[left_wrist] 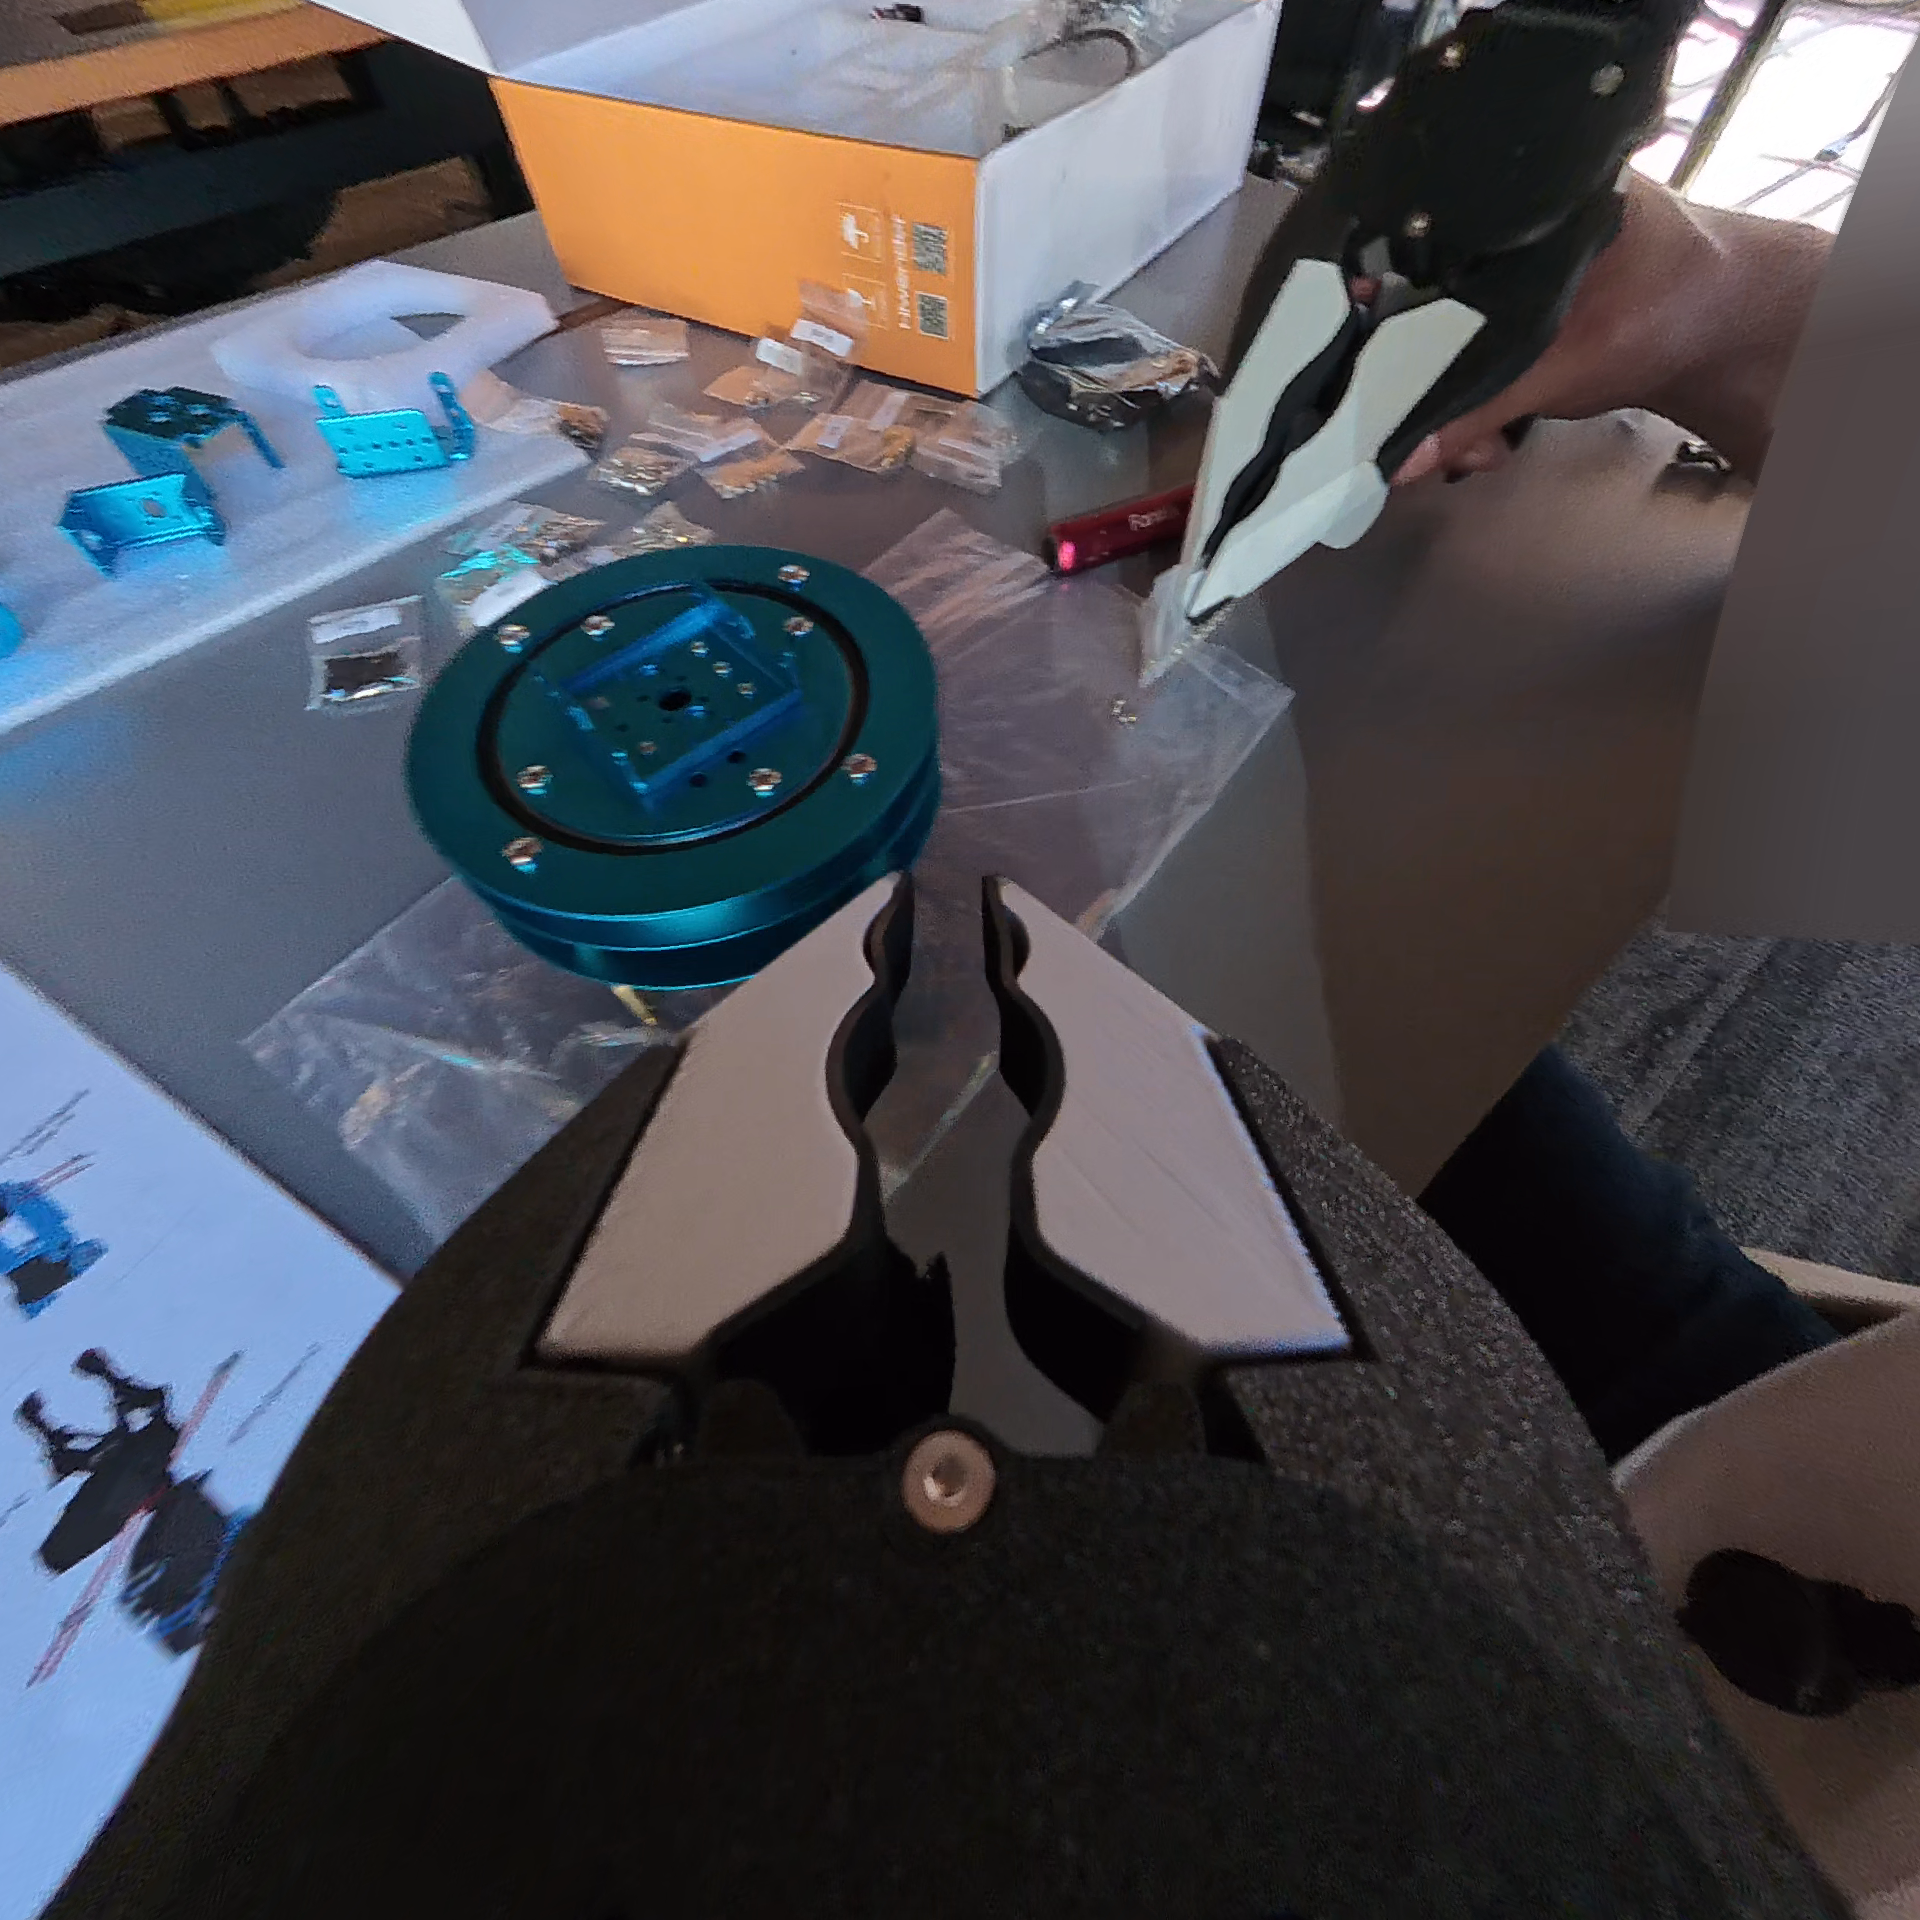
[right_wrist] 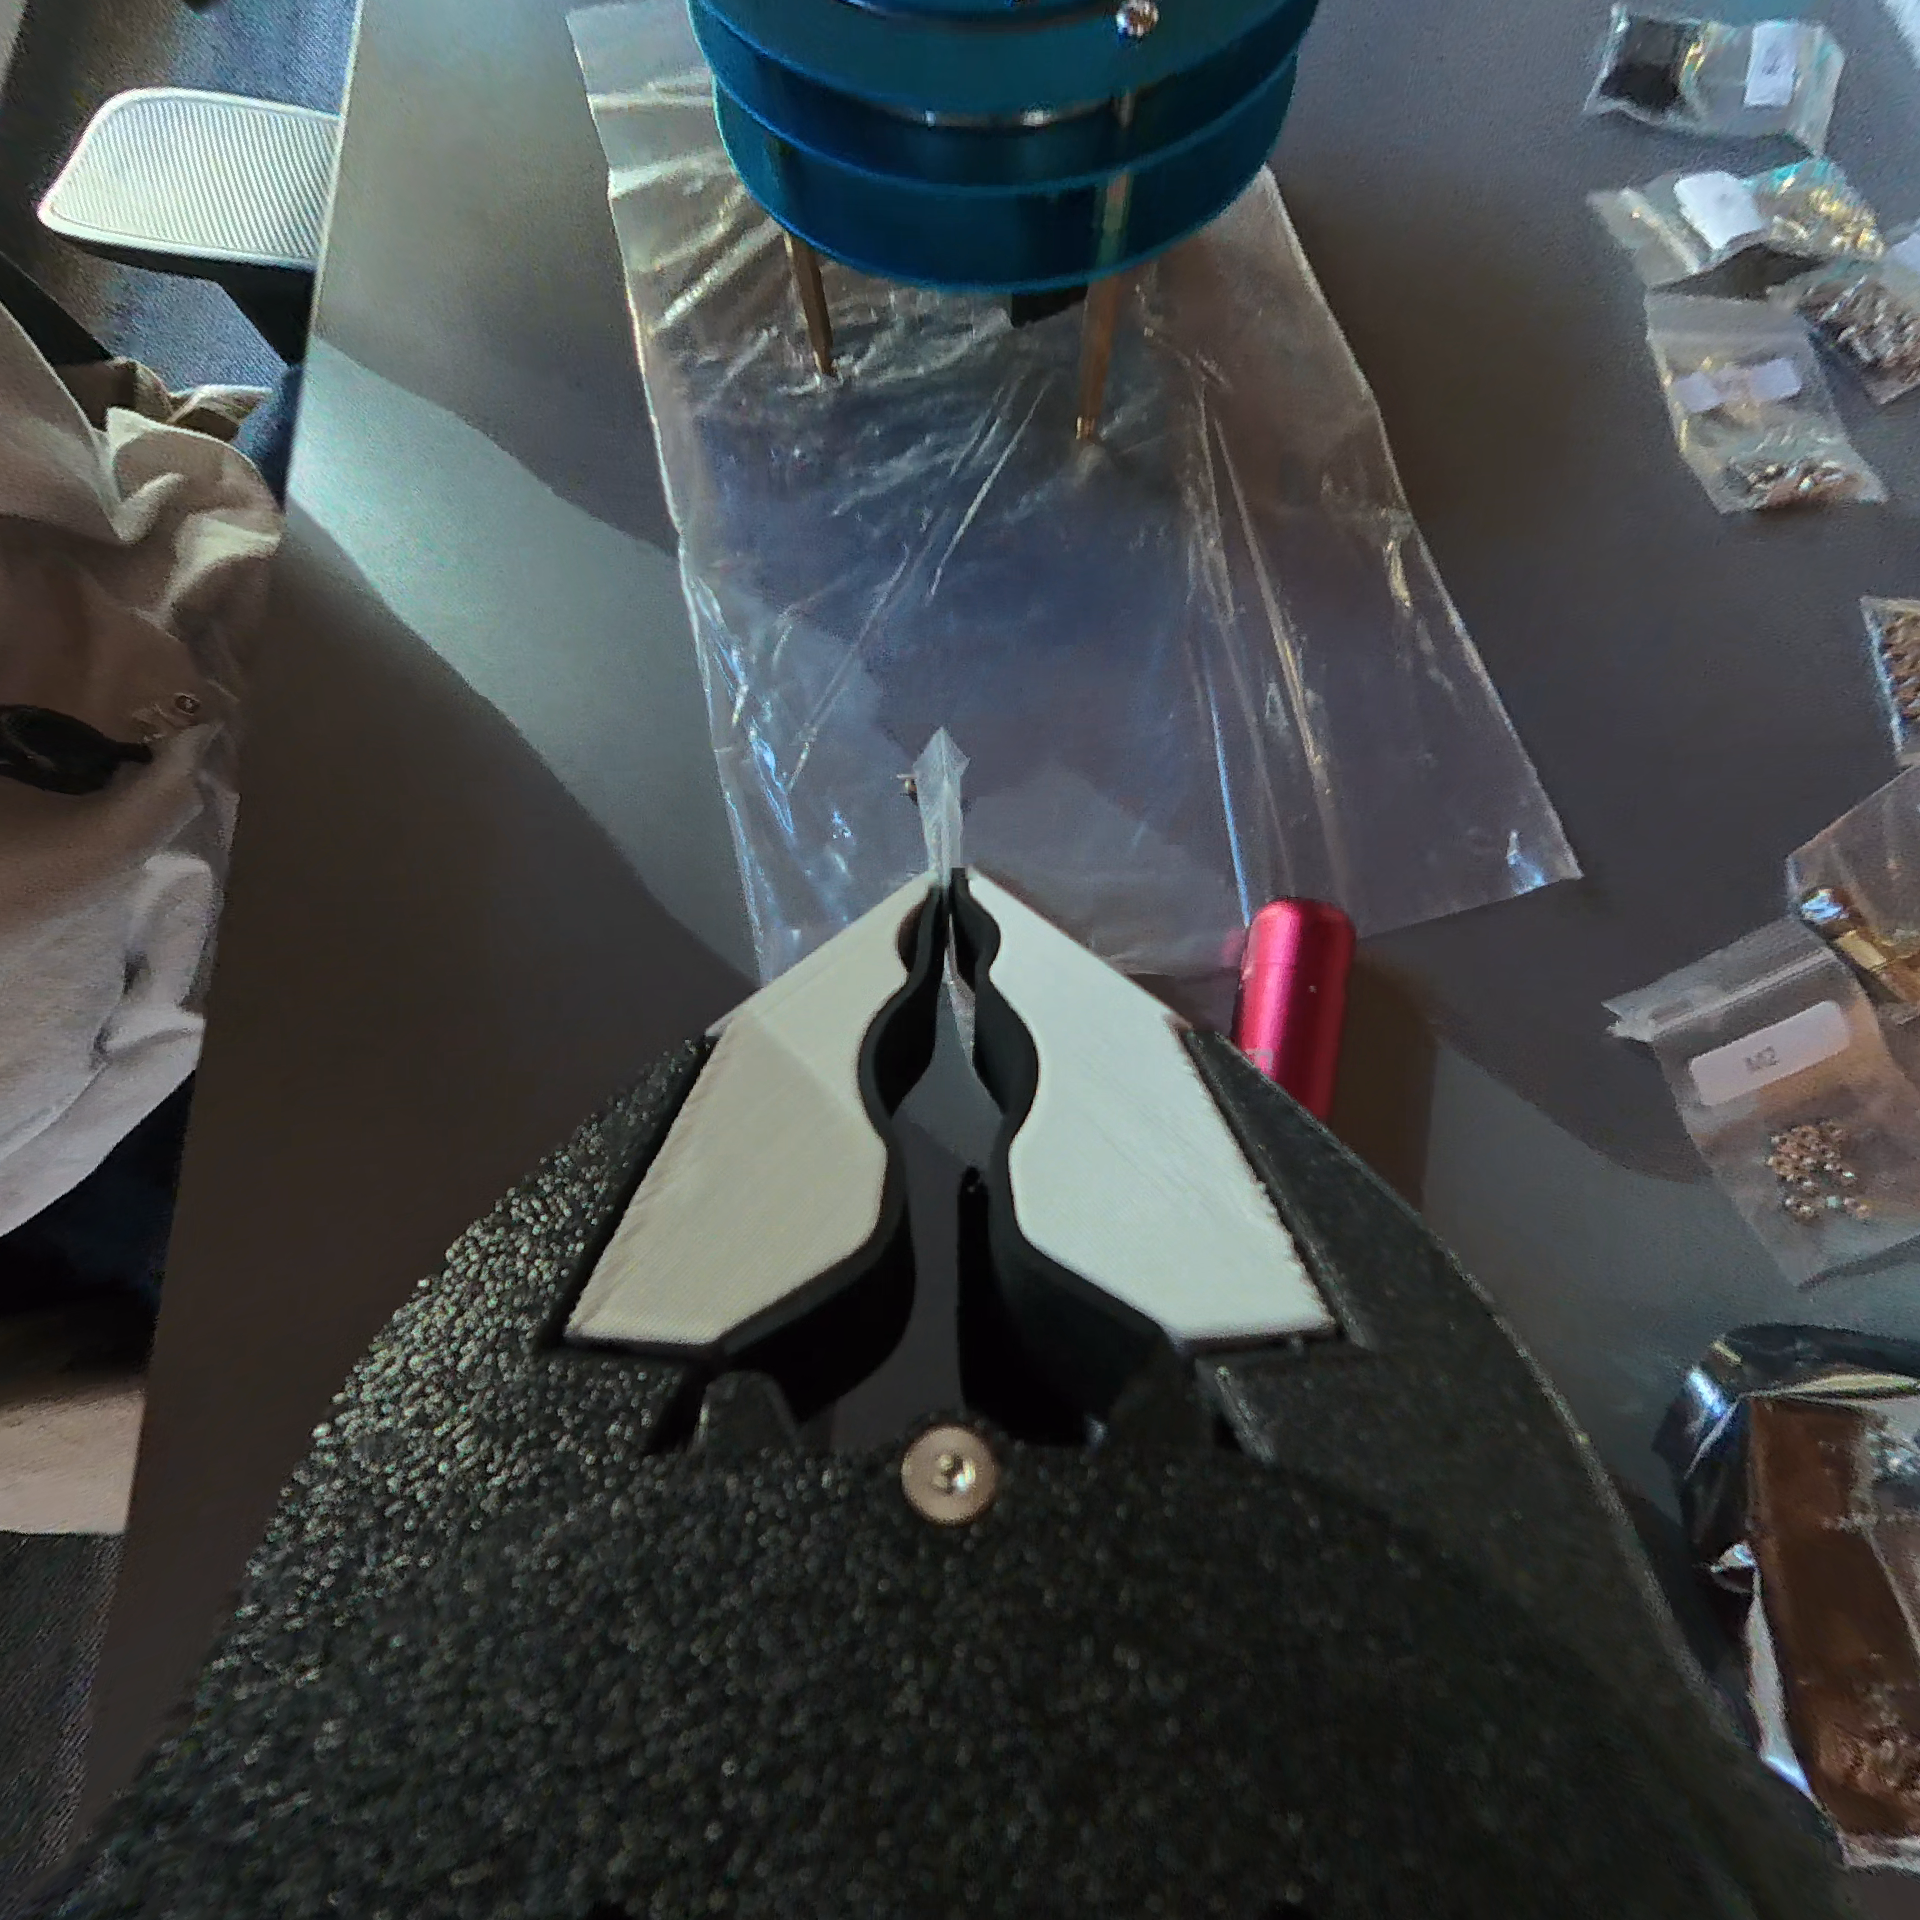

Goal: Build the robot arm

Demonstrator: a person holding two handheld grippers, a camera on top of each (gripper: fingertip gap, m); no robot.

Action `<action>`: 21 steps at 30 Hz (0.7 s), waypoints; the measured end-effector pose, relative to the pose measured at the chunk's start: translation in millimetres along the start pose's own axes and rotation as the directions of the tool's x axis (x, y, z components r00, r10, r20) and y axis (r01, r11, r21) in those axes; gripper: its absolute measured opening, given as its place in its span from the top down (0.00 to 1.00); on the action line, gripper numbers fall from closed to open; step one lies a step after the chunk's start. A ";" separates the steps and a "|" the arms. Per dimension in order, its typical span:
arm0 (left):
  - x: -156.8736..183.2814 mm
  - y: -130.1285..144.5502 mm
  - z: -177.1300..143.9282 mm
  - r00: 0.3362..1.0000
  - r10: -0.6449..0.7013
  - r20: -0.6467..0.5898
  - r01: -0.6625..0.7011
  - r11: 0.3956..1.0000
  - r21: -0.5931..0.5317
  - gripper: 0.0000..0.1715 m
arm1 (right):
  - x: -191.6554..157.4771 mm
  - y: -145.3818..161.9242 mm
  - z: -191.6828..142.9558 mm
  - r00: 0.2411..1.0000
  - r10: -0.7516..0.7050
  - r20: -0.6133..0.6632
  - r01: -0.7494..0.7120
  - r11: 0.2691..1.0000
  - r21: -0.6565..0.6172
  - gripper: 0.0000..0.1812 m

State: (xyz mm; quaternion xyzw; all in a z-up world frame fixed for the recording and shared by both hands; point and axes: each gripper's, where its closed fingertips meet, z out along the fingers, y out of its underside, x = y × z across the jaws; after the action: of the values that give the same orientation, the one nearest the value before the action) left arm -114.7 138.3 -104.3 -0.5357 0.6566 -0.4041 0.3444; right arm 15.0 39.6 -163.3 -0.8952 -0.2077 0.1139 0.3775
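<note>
A round blue metal base (left_wrist: 670,769) with a square blue bracket screwed on top stands on brass legs on a clear plastic bag (left_wrist: 997,665) on the grey table. It also shows at the top of the right wrist view (right_wrist: 997,135). My left gripper (left_wrist: 948,888) is open and empty, just in front of the base's near right rim. My right gripper (right_wrist: 948,896) is shut on a small clear plastic bag (right_wrist: 943,810), pinched at its tips above the large bag (right_wrist: 1091,623). The right gripper (left_wrist: 1205,608) shows at the upper right of the left wrist view, with the small bag (left_wrist: 1169,623) hanging from it.
An orange and white box (left_wrist: 790,197) stands open at the back. Several small bags of screws (left_wrist: 810,426) lie before it. Blue brackets (left_wrist: 384,431) sit on white foam at the left. A red cylinder tool (right_wrist: 1294,997) lies right of my right gripper. A printed sheet (left_wrist: 125,1351) lies near left. There is about 20 cm between the tips of the two grippers.
</note>
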 end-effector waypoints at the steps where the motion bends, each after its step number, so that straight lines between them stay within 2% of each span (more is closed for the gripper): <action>1: 6.3 1.3 3.6 1.000 0.002 -0.022 -0.003 1.000 -0.005 0.93 | -1.4 2.9 2.3 1.000 0.003 0.009 -0.003 1.000 -0.016 1.00; 3: 19.1 4.2 12.9 0.998 0.009 -0.063 -0.010 1.000 -0.019 0.92 | 0.4 10.8 7.0 1.000 -0.009 -0.008 0.009 0.998 -0.059 1.00; 7: 32.0 5.2 29.8 0.995 0.057 -0.077 -0.060 0.997 -0.040 0.92 | -1.8 -5.1 -2.4 0.999 -0.035 -0.019 0.035 0.999 0.014 1.00; 9: 37.7 2.7 34.0 0.994 0.068 -0.090 -0.072 0.997 -0.038 0.92 | 0.4 9.0 4.0 0.999 -0.032 -0.028 0.030 0.997 -0.065 1.00; 17: 57.7 5.1 65.4 0.984 0.026 -0.178 -0.038 0.997 -0.068 0.92 | -4.3 4.6 0.6 0.997 -0.067 -0.027 0.066 0.996 -0.057 1.00; 19: 59.4 8.8 77.4 0.984 0.013 -0.178 -0.031 0.995 -0.100 0.92 | -2.8 4.2 -0.8 0.995 -0.087 -0.039 0.083 0.992 -0.099 1.00; 21: 60.0 9.5 83.8 0.985 0.005 -0.171 -0.026 0.993 -0.119 0.91 | -2.7 5.0 -4.1 0.991 -0.127 -0.046 0.116 0.974 -0.196 1.00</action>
State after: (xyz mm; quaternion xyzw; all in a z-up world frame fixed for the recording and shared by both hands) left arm -55.8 66.8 -150.6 -0.5141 0.7110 -0.4052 0.2571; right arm 15.5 32.6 -164.0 -0.9162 -0.2609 0.0439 0.3010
